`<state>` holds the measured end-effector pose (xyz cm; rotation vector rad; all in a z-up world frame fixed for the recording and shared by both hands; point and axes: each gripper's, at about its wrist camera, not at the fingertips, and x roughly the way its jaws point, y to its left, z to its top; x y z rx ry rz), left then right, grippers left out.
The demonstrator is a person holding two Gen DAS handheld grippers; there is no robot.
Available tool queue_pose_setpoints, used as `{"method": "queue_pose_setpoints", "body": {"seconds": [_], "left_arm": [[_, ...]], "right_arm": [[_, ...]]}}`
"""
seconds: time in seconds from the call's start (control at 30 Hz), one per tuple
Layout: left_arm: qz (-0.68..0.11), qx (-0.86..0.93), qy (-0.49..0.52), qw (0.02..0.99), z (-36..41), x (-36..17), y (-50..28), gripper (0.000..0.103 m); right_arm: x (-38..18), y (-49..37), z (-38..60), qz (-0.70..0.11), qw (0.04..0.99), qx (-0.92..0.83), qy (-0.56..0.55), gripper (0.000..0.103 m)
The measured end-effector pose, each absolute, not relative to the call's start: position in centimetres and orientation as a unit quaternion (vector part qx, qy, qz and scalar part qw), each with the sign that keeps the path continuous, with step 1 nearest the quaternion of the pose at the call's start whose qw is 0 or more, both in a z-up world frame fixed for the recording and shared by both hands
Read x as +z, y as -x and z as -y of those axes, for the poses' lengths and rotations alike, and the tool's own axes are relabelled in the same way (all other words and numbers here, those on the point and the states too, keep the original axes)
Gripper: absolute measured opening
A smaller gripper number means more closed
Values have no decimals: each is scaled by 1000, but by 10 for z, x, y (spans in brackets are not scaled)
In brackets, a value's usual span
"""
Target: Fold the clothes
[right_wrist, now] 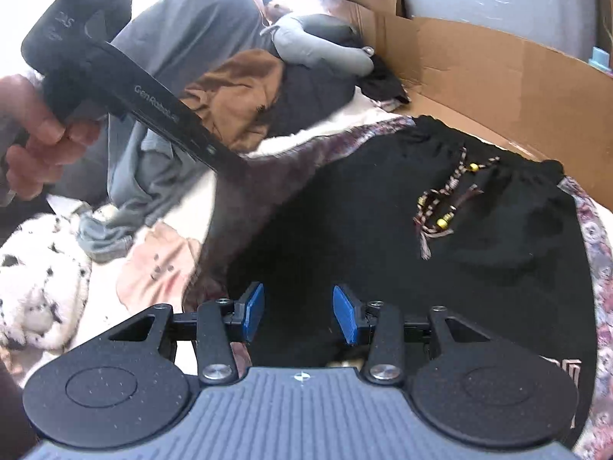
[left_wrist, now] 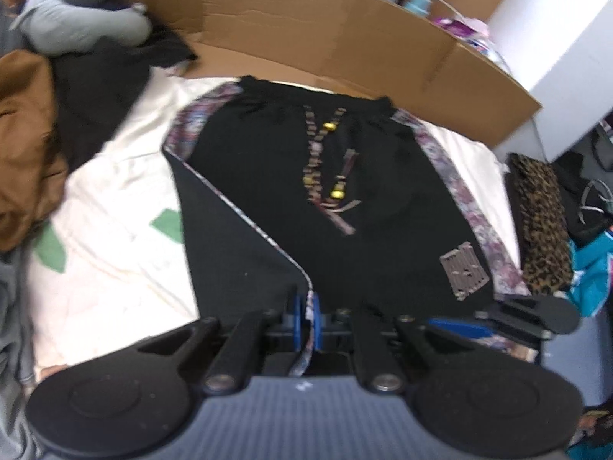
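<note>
Black pants (left_wrist: pixel 345 199) with floral side stripes and a beaded drawstring (left_wrist: pixel 325 168) lie on a cream sheet (left_wrist: pixel 115 211), waistband away from me. My left gripper (left_wrist: pixel 306 318) is shut on the pants' floral side edge and holds it lifted, folding it over. It also shows in the right wrist view (right_wrist: pixel 226 161), gripping that raised edge. My right gripper (right_wrist: pixel 299 314) is open and empty, its blue pads (right_wrist: pixel 253 312) hovering over the black pants (right_wrist: pixel 440 268). It appears in the left wrist view (left_wrist: pixel 459 327) at the pants' right edge.
A cardboard box wall (left_wrist: pixel 345 50) stands behind the pants. A heap of brown, black and grey clothes (left_wrist: pixel 57 96) lies at left. A leopard-print garment (left_wrist: pixel 540 226) and teal cloth (left_wrist: pixel 590 276) lie at right. A spotted white fabric (right_wrist: pixel 34 283) lies near left.
</note>
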<state>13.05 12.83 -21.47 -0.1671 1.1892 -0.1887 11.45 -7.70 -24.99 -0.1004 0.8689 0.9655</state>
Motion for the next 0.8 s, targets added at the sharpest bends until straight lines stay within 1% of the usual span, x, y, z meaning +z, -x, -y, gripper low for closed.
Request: {"method": "queue_pose_setpoints", "body": {"seconds": [0.2,0.33,0.43,0.7,0.8], "left_arm": [[-561,-119,70,816,-92,-213,-146,7],[-559,-135,88,814,-76,-215,-157,7],[-553,-151,97,814,-65,-215,-163,7],[-558,-183,116,801,-46,-223,-163,7],[-558,-187,126,798,-42,-225,-163,7]], "right_arm": [[-239,-133,64,-394,798,456,22,47],[-238,-138,64,-385,812,440,3,47],[-241,-145,67,-387,824,414,-15,47],[-245,-157,78,-399,841,366,-19,48],[-248,-161,85,-408,841,352,-47,46]]}}
